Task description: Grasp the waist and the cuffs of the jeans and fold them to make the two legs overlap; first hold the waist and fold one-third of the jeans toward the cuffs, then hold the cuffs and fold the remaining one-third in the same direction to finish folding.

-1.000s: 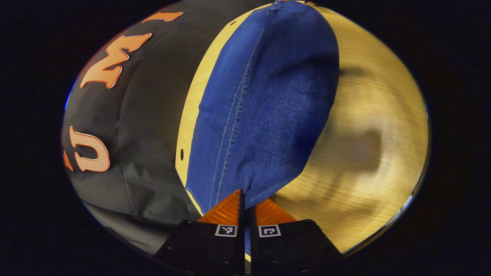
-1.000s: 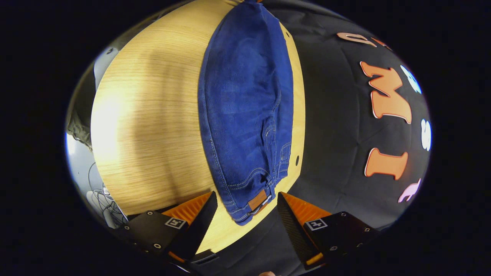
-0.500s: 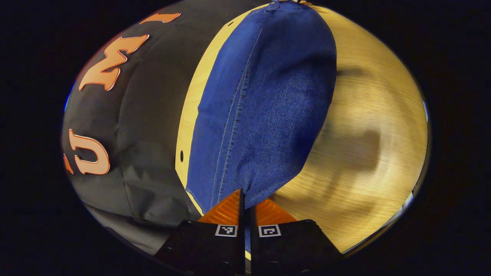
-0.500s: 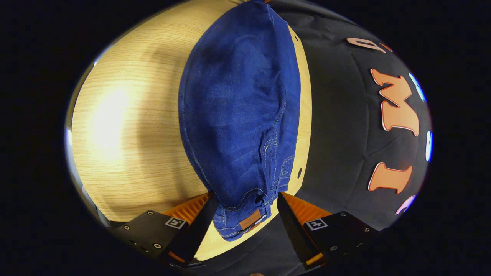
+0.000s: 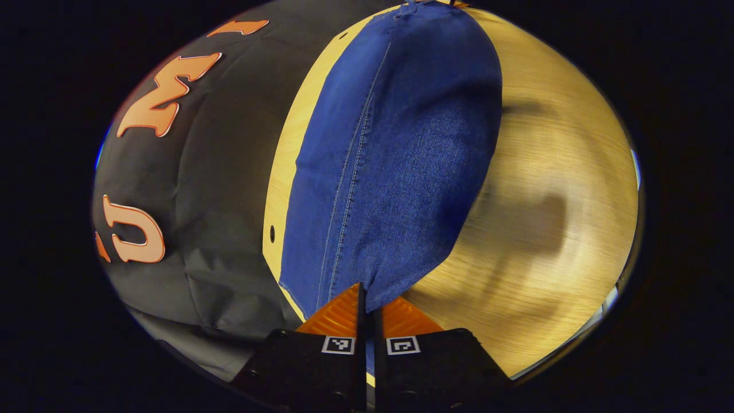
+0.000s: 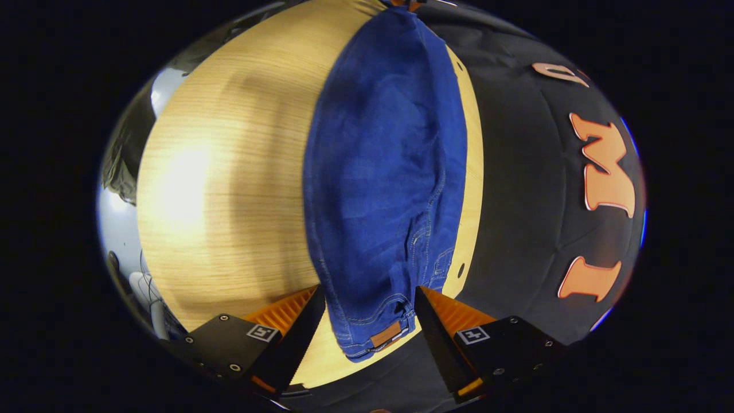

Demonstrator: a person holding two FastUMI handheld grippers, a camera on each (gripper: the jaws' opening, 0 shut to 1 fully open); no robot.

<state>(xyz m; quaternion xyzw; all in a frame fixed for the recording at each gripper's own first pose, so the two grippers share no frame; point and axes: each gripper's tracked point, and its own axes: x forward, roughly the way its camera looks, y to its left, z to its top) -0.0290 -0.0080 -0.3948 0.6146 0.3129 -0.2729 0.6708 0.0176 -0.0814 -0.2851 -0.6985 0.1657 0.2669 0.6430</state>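
Left claw (image 5: 367, 295): we pinch the jeans (image 5: 395, 160) cuff, bottom centre.
Right claw (image 6: 370, 307): we hold it open around the waist (image 6: 373, 332).
Table (image 6: 229, 189): under jeans.

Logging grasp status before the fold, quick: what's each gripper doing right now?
Left gripper: shut on the cuff end of the jeans.
Right gripper: open, its fingers on either side of the jeans' waistband, not gripping it.

A light wooden tabletop (image 5: 550, 189) with fine straight grain spreads under bright, glaring light, with soft grey shadows across it. A small dark round hole (image 5: 272, 233) sits near its edge. Beyond that edge hangs a creased black cloth wall (image 5: 218, 172). Pale tangled cables (image 6: 150, 287) lie below the table's far side.
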